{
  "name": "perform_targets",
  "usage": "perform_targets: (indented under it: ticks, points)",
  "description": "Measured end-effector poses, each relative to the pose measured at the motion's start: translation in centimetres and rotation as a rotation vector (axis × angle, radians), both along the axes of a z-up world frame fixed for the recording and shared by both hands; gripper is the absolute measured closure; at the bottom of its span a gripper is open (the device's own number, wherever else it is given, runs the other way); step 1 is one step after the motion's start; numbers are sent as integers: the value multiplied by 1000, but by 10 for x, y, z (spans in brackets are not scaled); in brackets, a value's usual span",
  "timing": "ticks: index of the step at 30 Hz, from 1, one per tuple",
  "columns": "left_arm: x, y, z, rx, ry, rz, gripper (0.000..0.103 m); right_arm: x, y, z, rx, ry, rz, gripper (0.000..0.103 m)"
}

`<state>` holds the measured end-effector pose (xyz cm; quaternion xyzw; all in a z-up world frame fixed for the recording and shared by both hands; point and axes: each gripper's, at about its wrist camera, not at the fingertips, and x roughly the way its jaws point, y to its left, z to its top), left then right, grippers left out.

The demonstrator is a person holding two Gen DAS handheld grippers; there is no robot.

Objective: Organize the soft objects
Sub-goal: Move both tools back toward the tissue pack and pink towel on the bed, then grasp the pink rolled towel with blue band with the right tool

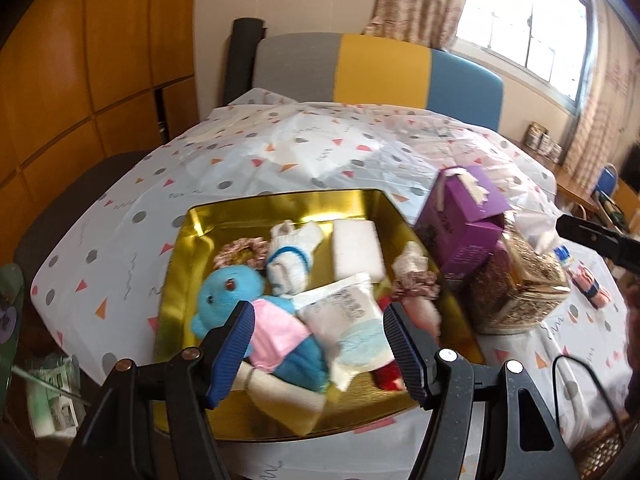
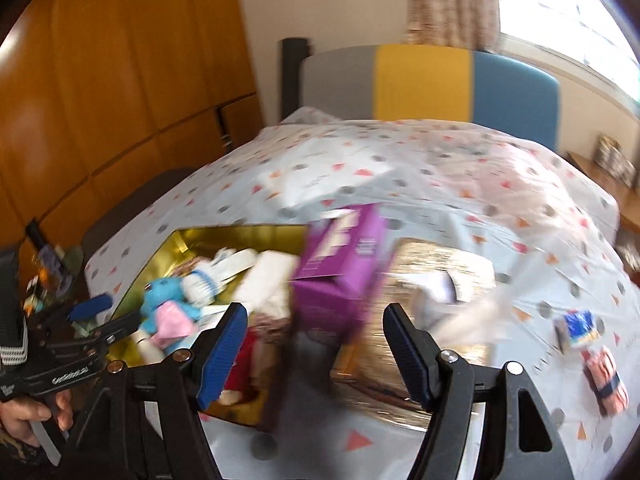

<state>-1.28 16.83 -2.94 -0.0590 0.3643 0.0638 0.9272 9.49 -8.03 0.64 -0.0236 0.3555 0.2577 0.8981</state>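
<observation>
I hold both grippers tilted down over the table, each seen from its own camera at the bottom of the frame. My left gripper has its blue-padded fingers spread apart with nothing pinched between them; in the right wrist view it shows at the lower left, carried by my left hand wrapped around its handle. My right gripper also stands spread and empty, and its black tip pokes into the right edge of the left view. The gold tray lies just beyond my left fingers, in the lower middle of that frame, and holds the soft things piled together: a blue plush toy in a pink dress lies at the left finger, a white tissue packet sits between the two fingers, a rolled white sock with a blue band lies behind them, a white sponge block stands toward the tray's far right, and a floral scrunchie sits near the right finger. To the right of the tray a purple box leans on a glittery gold box. In the blurred right view, those two boxes fill the gap ahead of my right fingers. A pink striped bundle lies on the patterned tablecloth at the lower right.
</observation>
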Motion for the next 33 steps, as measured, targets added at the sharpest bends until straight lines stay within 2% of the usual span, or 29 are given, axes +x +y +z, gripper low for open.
perform_targets:
  ticks: [7, 11, 15, 19, 23, 33]
  points:
    - [4, -36, 11, -8, -17, -126, 35, 30, -103, -18, 40, 101, -250, 32]
    - [7, -56, 17, -6, -27, -197, 35, 50, -188, -30, 77, 178, -446, 32]
    - [11, -75, 21, -14, -30, -259, 35, 65, -272, -39, 90, 214, -648, 32]
    - [16, -92, 20, -14, -17, -305, 35, 81, -339, -56, 105, 274, -787, 32]
    - [21, -105, 19, -15, -1, -341, 35, 93, -367, -71, 77, 317, -811, 32]
    - [26, -121, 15, -4, 31, -370, 35, 138, -368, -111, -19, 445, -701, 29]
